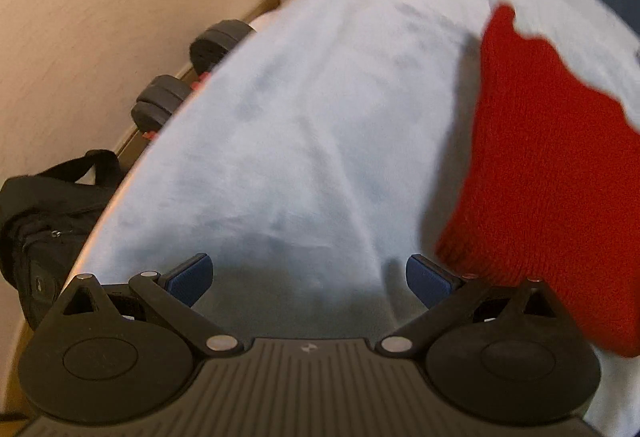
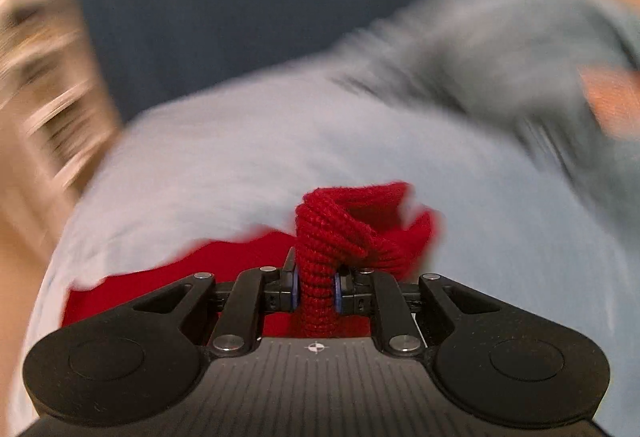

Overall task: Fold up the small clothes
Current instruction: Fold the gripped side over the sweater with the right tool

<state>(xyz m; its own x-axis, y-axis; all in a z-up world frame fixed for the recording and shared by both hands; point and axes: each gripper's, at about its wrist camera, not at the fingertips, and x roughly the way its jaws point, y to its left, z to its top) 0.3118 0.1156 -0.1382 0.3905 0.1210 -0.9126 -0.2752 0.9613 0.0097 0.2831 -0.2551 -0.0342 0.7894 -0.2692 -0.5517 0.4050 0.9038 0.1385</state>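
A red knitted garment (image 1: 540,165) hangs lifted above the light blue cloth-covered table (image 1: 312,125), at the right of the left wrist view. My left gripper (image 1: 310,281) is open and empty, its blue pads (image 1: 192,279) apart just left of the garment's lower edge. My right gripper (image 2: 316,287) is shut on a bunched fold of the red knitted garment (image 2: 344,229), which rises between the pads and trails down to the left. The right wrist view is motion-blurred.
Black dumbbells (image 1: 188,73) and a black bag (image 1: 48,213) lie on the floor by the beige wall, left of the table edge. A grey garment (image 2: 520,57) lies at the far right of the table, with a dark blue backdrop behind.
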